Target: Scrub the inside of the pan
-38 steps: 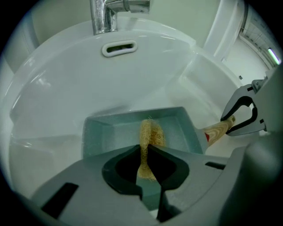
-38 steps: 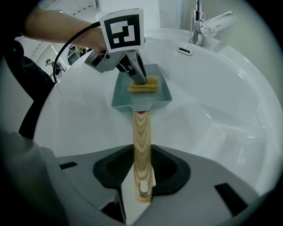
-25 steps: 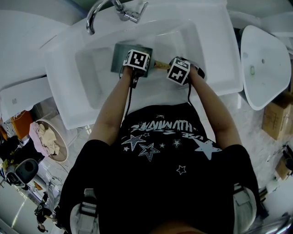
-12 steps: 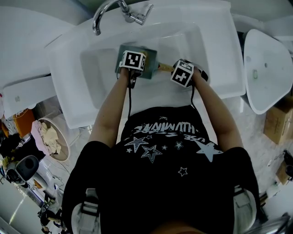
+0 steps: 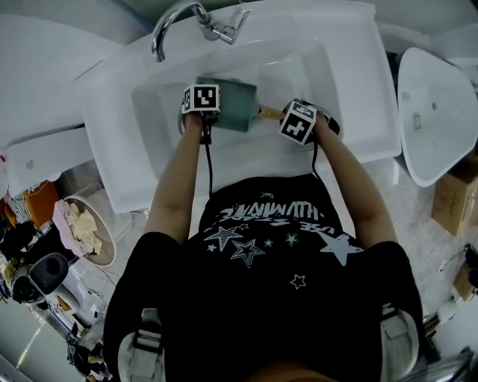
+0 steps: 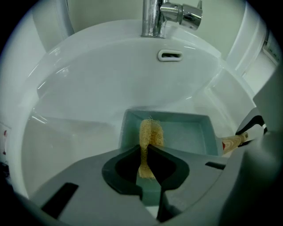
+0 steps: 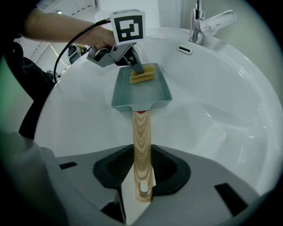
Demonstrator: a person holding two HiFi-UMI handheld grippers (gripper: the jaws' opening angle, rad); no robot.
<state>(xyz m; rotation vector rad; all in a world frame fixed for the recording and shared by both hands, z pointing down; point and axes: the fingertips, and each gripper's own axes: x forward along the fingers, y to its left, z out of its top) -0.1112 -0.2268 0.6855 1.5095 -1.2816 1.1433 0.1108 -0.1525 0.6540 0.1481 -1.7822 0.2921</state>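
Observation:
A teal rectangular pan (image 5: 233, 106) with a wooden handle (image 7: 142, 145) sits in the white sink basin (image 5: 153, 130). My right gripper (image 7: 142, 178) is shut on the end of that handle and holds the pan level over the basin. My left gripper (image 6: 147, 152) is shut on a yellow scrub sponge (image 6: 151, 132). The sponge presses on the pan's inner floor (image 6: 188, 134) near the end far from the handle. In the right gripper view the left gripper (image 7: 138, 68) leans into the pan (image 7: 141, 95) from the left, with the sponge (image 7: 142, 75) under its tips.
A chrome faucet (image 5: 183, 19) stands at the back of the sink, above an overflow slot (image 6: 170, 55). A second white basin (image 5: 433, 112) lies to the right, a cardboard box (image 5: 455, 198) below it. A bin with rags (image 5: 86, 227) stands at the lower left.
My left gripper has slid the sponge leftward across the pan, away from the handle end. The right gripper keeps its hold on the handle.

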